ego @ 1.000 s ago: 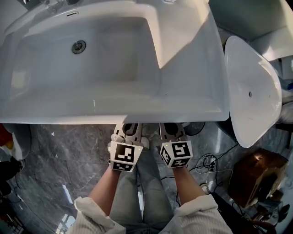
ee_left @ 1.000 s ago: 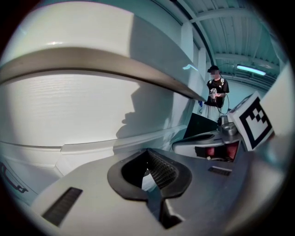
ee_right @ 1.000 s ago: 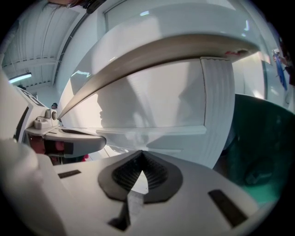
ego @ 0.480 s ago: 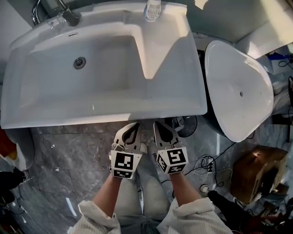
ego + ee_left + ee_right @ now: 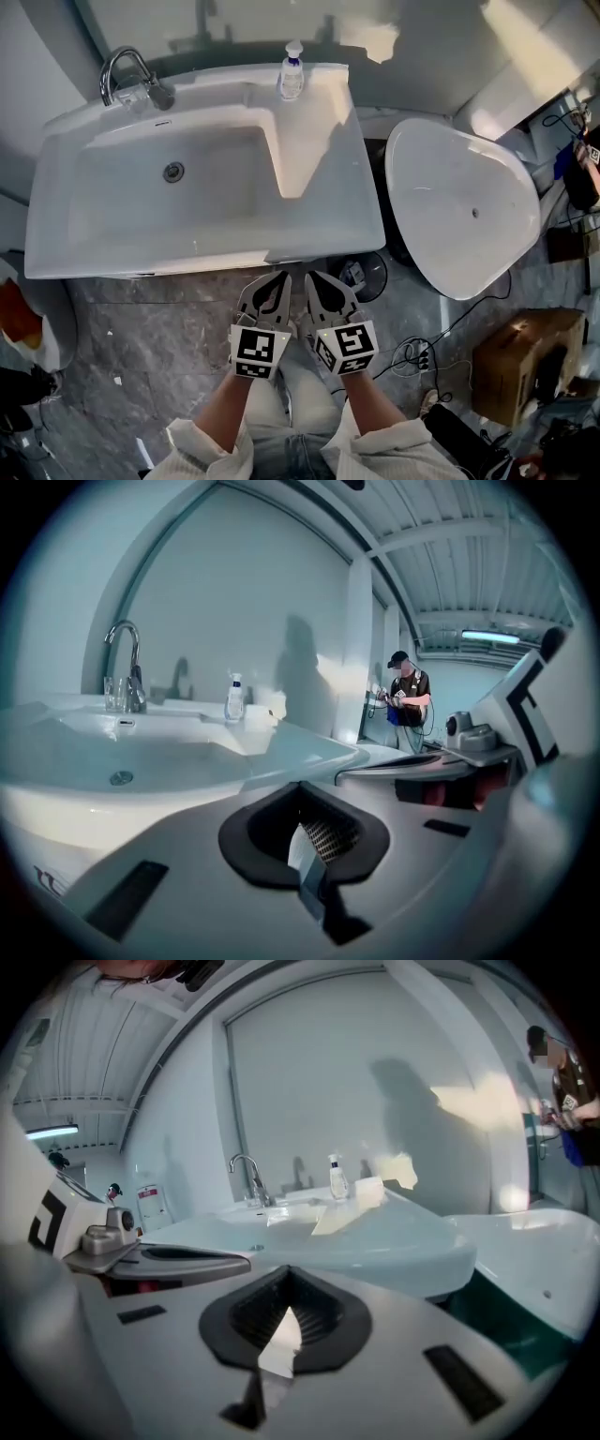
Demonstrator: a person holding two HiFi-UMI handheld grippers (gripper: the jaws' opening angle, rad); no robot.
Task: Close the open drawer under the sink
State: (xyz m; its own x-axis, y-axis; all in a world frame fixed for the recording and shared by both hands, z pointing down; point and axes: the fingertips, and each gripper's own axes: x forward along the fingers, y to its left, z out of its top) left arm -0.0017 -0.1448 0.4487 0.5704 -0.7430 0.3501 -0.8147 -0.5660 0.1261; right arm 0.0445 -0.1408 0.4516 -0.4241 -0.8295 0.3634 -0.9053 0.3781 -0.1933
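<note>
Now | left gripper and right gripper each pressed together, empty, side by side near the sink front | drawer hidden beneath sink | probably rigid, slides easily; push flat on its front panel.

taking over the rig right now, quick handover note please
Left claw: shut, empty, held in the air just short of the front edge of the sink.
Right claw: shut, empty, close beside the left one.
Drawer: none shows past the sink's front edge in the head view; the cabinet face is hidden beneath.
Done: drawer probably closed.
Left: check from lower down that it sits flush.
</note>
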